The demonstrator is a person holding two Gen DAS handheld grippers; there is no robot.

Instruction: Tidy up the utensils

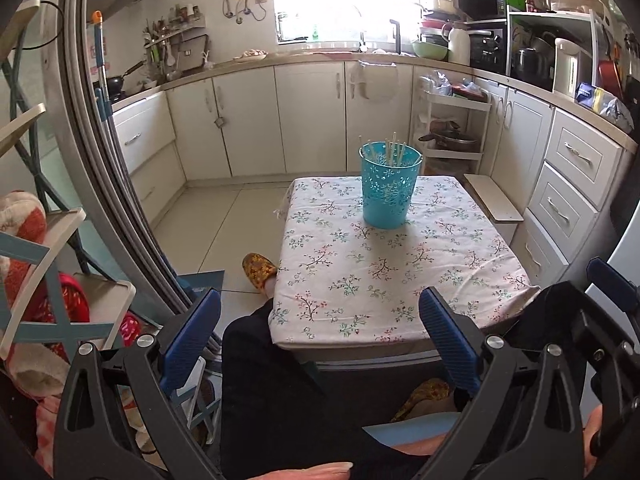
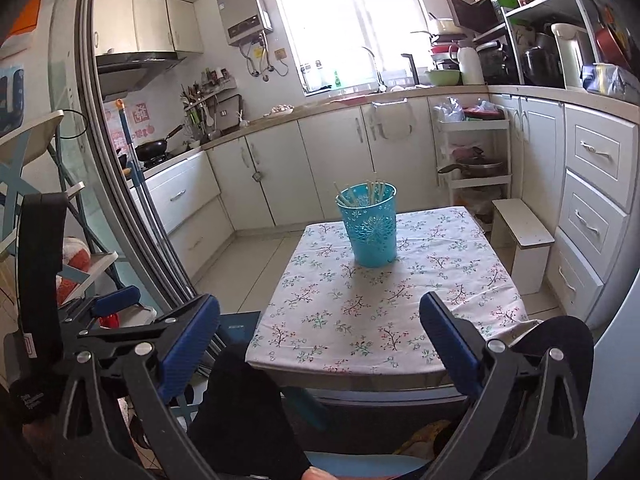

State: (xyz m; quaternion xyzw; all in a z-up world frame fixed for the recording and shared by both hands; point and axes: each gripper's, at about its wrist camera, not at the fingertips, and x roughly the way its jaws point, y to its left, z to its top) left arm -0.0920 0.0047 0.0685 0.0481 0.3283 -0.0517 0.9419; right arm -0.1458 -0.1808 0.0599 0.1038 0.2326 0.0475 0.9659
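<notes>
Chopsticks (image 1: 390, 148), perhaps, upright in blue basket (image 1: 387, 190) on tablecloth (image 1: 360, 280).

Left gripper (image 1: 320, 336): jaws wide apart, holding nothing, low at the near edge of the table.
Table (image 1: 472, 280): covered with a floral cloth.
Blue perforated holder (image 1: 387, 192): upright on the far half of the table.
Chopsticks (image 1: 394, 150): pale sticks standing in the holder, tips above its rim.
Slipper (image 1: 259, 270): yellow, on the floor left of the table.
</notes>
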